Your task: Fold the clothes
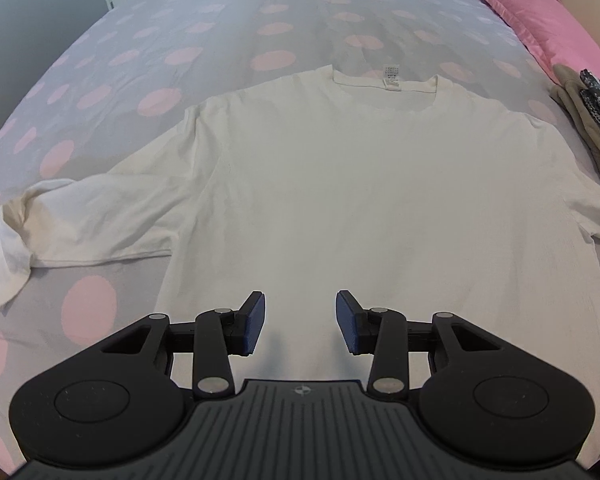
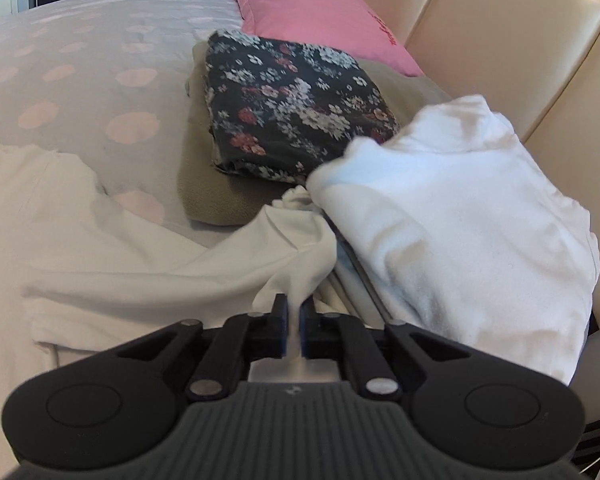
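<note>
A white long-sleeved shirt (image 1: pixel 340 184) lies spread flat on the bed, collar away from me, its left sleeve (image 1: pixel 60 220) stretched out with the cuff turned over. My left gripper (image 1: pixel 300 322) is open and empty, hovering over the shirt's lower body. In the right wrist view my right gripper (image 2: pixel 296 316) is shut on the shirt's right sleeve (image 2: pixel 300 248) and holds it lifted off the bed. The rest of the shirt (image 2: pixel 40 200) trails off to the left there.
The bedspread (image 1: pixel 220 40) is grey with pink dots. A pink pillow (image 2: pixel 312 12) lies by the beige padded headboard (image 2: pixel 500 40). A folded dark floral garment (image 2: pixel 288 100) sits on a folded olive one (image 2: pixel 204 192). A bunched white garment (image 2: pixel 460 220) lies right of my gripper.
</note>
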Motion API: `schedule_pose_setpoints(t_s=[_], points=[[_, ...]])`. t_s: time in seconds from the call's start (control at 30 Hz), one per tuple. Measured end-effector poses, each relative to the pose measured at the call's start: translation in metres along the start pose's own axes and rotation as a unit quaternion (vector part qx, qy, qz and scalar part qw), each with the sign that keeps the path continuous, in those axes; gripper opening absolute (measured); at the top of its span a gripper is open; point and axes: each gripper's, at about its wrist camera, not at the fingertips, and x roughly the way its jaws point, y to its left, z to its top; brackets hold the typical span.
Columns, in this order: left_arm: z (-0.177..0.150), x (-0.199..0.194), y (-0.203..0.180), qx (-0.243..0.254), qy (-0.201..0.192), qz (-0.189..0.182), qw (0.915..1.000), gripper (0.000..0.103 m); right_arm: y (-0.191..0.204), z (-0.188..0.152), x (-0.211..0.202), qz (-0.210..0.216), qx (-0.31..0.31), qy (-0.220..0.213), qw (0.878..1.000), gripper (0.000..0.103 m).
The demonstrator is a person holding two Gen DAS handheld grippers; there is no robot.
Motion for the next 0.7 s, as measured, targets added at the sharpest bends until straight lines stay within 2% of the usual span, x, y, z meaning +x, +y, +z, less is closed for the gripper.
schedule_pose_setpoints(t_s=[0.17, 0.3, 0.4, 0.57, 0.7], points=[[0.001, -0.001, -0.003, -0.006, 0.006, -0.01, 0.9999, 0.038, 0.034, 0.004, -0.057, 0.071, -0.034, -0.023, 0.997, 0.006], [0.001, -0.005, -0.006, -0.006, 0.006, -0.022, 0.9997, 0.038, 0.069, 0.003, -0.104, 0.152, -0.063, -0.036, 0.986, 0.006], [0.002, -0.009, -0.01, -0.004, 0.003, -0.032, 0.9995, 0.038, 0.094, 0.002, -0.13, 0.217, -0.093, -0.042, 0.971, 0.006], [0.003, -0.02, -0.02, 0.02, -0.017, -0.04, 0.9989, 0.038, 0.143, 0.0, -0.152, 0.316, -0.14, -0.029, 0.938, 0.006], [0.004, -0.022, -0.027, 0.038, -0.022, -0.047, 0.9979, 0.038, 0.18, -0.002, -0.149, 0.355, -0.156, 0.001, 0.922, 0.006]])
